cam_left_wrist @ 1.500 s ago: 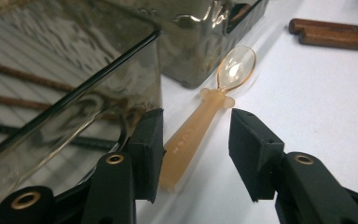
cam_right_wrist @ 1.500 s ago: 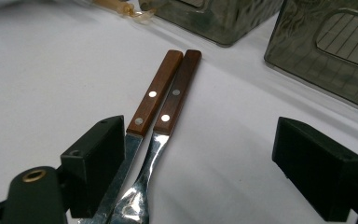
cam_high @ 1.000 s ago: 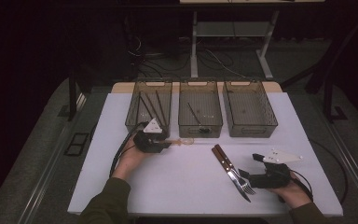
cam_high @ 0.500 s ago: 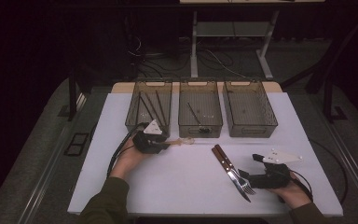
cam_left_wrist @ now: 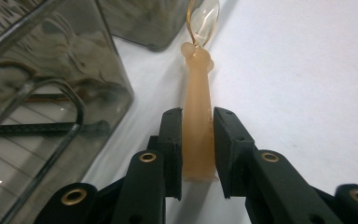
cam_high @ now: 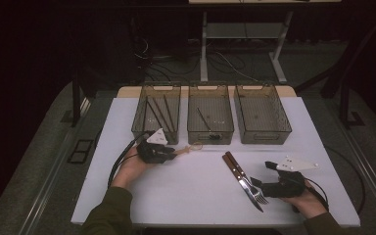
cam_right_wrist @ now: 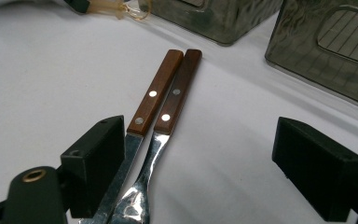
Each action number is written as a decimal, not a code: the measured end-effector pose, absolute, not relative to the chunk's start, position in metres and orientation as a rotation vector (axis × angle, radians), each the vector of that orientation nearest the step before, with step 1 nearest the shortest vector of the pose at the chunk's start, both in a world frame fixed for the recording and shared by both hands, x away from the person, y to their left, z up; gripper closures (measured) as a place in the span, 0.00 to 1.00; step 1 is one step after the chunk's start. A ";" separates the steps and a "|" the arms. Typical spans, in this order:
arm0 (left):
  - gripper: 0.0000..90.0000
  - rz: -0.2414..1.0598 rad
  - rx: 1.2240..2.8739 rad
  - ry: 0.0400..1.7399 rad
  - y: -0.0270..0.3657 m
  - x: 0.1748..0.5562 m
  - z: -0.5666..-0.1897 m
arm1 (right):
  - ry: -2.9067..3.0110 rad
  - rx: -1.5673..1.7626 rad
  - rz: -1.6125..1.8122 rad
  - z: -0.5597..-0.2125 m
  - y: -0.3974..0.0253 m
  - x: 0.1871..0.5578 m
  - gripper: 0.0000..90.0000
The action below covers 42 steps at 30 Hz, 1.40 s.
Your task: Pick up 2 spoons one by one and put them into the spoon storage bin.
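My left gripper [cam_high: 170,152] rests on the white table [cam_high: 196,205] just in front of the left bin [cam_high: 138,128]. It is shut on the beige handle of a small utensil [cam_high: 188,148] whose clear looped end points toward the middle bin. In the left gripper view the jaws of my left gripper [cam_left_wrist: 197,140] press both sides of that beige utensil [cam_left_wrist: 197,93]. A knife [cam_right_wrist: 154,93] and a fork [cam_right_wrist: 175,100] with brown wooden handles lie side by side. My right gripper [cam_right_wrist: 205,163] stands open, its jaws wide apart around their metal ends; the right gripper [cam_high: 257,187] sits at the front right.
Three translucent grey bins stand in a row at the back: the left one holds dark sticks, the middle bin [cam_high: 210,138] a thin stick and a small dark item, the right bin [cam_high: 263,138] looks bare. Cables trail from both grippers.
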<state>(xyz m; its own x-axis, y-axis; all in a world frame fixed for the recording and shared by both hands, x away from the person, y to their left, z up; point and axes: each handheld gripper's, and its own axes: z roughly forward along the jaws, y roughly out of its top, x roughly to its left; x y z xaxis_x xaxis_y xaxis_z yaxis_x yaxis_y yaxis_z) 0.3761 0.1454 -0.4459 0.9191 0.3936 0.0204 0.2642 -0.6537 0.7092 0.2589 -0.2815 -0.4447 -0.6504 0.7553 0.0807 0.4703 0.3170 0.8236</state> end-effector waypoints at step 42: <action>0.82 0.170 2.077 0.633 0.107 0.362 -0.388 | 2.273 1.084 1.246 -0.444 -0.279 0.258 0.19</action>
<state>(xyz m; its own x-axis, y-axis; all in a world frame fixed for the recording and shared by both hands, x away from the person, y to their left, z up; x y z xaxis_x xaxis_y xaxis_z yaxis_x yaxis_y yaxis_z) 0.3619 0.1066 -0.3884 0.8577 0.4994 -0.1220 0.3712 -0.4375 0.8190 0.2582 -0.2788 -0.4441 -0.6558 0.7518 0.0691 0.4626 0.3278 0.8237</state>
